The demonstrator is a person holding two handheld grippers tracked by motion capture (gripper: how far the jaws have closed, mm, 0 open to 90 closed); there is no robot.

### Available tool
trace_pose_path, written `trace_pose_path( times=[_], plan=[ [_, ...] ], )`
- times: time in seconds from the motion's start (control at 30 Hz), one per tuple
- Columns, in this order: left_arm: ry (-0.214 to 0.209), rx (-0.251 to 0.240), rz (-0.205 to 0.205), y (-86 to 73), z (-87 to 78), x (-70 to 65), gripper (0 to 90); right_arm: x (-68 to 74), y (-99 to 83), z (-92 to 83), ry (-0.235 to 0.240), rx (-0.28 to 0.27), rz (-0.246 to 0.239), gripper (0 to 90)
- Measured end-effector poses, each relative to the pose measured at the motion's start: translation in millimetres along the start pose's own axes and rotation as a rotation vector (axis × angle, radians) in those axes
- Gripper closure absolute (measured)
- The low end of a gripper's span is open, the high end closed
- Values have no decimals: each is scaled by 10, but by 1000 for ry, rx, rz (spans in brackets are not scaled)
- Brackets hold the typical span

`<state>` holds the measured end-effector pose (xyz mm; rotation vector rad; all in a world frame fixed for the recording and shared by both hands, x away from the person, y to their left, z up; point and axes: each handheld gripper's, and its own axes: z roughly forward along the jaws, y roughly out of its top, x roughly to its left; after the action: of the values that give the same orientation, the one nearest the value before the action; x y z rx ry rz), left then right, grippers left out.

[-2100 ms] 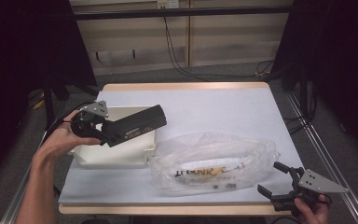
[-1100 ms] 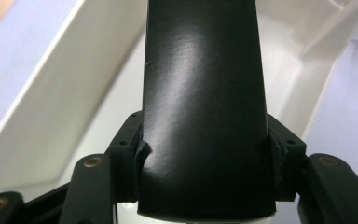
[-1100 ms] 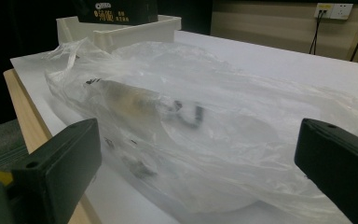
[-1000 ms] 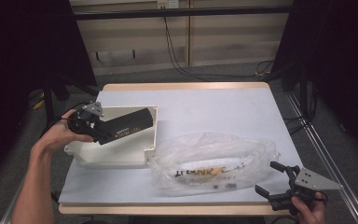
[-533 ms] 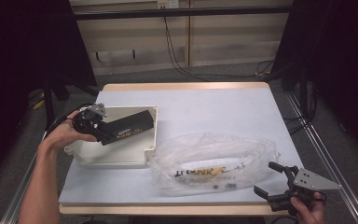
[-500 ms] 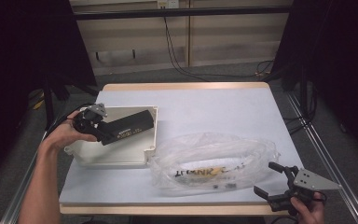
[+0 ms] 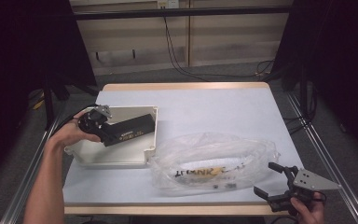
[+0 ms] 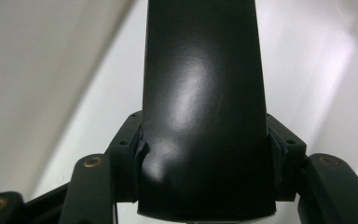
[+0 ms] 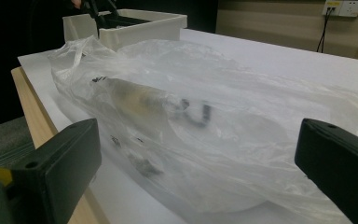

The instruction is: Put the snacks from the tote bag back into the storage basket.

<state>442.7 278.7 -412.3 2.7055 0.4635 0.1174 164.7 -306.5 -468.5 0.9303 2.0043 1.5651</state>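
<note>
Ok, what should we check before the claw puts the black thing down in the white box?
1. Left claw gripping the black block: ok, clamped from both sides in the left gripper view.
2. Block over the white box: ok.
3. Block touching the box floor: cannot tell.
4. Plastic bag clear of the box: cannot tell; its edge sits right beside the box corner.
5. Right claw out of the way: ok, open at the table's near edge, by the bag.
</note>
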Motion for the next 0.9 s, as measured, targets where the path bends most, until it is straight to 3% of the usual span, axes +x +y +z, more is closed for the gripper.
trace_pose_path(
  times=[0.17,0.37,0.53,0.67,0.77,0.8,0.83,0.9],
  plan=[
    [-8,16,6,12,69,22,427,-14,-1,1,9,11,3,0],
    [24,20,-10,34,111,59,421,-12,-3,6,4,6,5,0],
    [48,22,-90,44,125,99,378,-15,-7,13,17,15,-8,0],
    [64,8,-180,63,131,146,335,-11,-5,21,19,18,-14,0],
    [76,12,-216,89,159,171,300,-8,-5,26,25,20,-15,0],
    [80,1,-249,102,192,173,286,-7,-4,26,27,23,-16,0],
    [80,15,-234,104,201,191,279,-4,-3,28,32,27,-14,0],
    [86,13,-275,114,241,213,260,-2,-3,37,34,27,-16,0]
  ],
)
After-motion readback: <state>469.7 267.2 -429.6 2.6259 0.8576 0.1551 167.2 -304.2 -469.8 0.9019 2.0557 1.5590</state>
